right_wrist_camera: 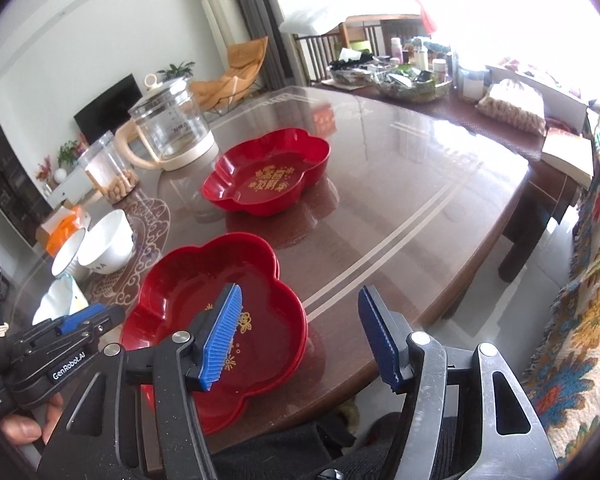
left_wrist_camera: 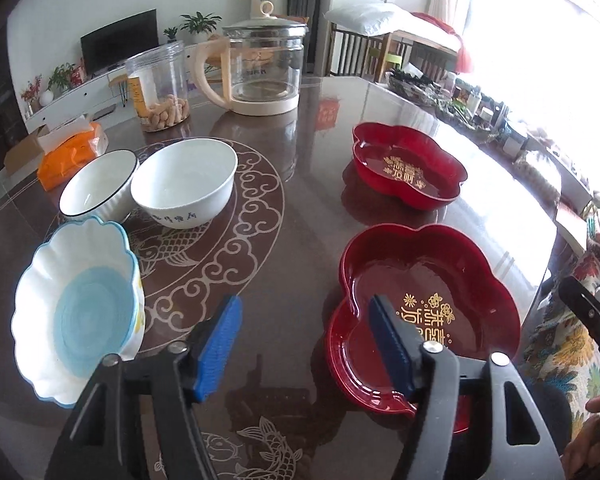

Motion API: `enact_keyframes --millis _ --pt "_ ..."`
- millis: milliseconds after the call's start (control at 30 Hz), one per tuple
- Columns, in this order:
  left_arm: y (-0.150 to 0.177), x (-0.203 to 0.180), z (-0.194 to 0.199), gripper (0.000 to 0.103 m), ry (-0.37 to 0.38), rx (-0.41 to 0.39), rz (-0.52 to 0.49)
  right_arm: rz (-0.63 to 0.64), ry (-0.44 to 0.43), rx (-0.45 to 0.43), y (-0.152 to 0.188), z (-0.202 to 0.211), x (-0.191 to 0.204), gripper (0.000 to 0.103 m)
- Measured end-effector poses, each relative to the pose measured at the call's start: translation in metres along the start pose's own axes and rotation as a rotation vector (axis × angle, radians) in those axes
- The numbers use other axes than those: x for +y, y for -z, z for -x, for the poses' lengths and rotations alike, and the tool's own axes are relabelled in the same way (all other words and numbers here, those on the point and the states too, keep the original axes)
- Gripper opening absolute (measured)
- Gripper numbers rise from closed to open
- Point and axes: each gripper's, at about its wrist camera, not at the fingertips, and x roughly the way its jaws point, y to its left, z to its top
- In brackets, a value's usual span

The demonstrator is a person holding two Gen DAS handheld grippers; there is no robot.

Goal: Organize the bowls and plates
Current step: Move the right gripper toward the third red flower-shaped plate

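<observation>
Left wrist: my left gripper (left_wrist_camera: 306, 344) spread apart, holding nothing, above the table (left_wrist_camera: 300, 184); near red plate (left_wrist_camera: 422, 312) just right, white bowls (left_wrist_camera: 184, 182) left. Right wrist: my right gripper (right_wrist_camera: 300, 338) apart, empty, over the near red plate's (right_wrist_camera: 204, 304) right edge; far red plate (right_wrist_camera: 266, 172) beyond.

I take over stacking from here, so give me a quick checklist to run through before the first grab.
1. Left gripper open and empty: ok.
2. Right gripper open and empty: ok.
3. Near red plate empty, free to lift: ok.
4. Far red plate empty, nothing on it: ok.
5. Three bowls separate, not yet nested, scalloped blue bowl, rimmed bowl, white bowl: not ok.
6. Glass kettle and jar standing back from the dishes: ok.
</observation>
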Motion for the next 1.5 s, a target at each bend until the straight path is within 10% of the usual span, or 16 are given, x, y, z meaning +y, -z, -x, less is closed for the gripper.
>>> enact_keyframes --millis 433,1133,1500 --pt "0.038 0.004 0.048 0.089 -0.183 -0.134 -0.010 0.106 0.118 -0.366 0.045 0.061 0.021 0.075" --pt "0.054 0.013 0.037 0.088 -0.155 -0.020 0.052 0.144 0.167 -0.341 0.053 0.058 0.022 0.075" --pt "0.025 0.016 0.031 0.088 -0.031 0.018 0.010 0.075 0.083 -0.129 0.027 0.037 -0.015 0.075"
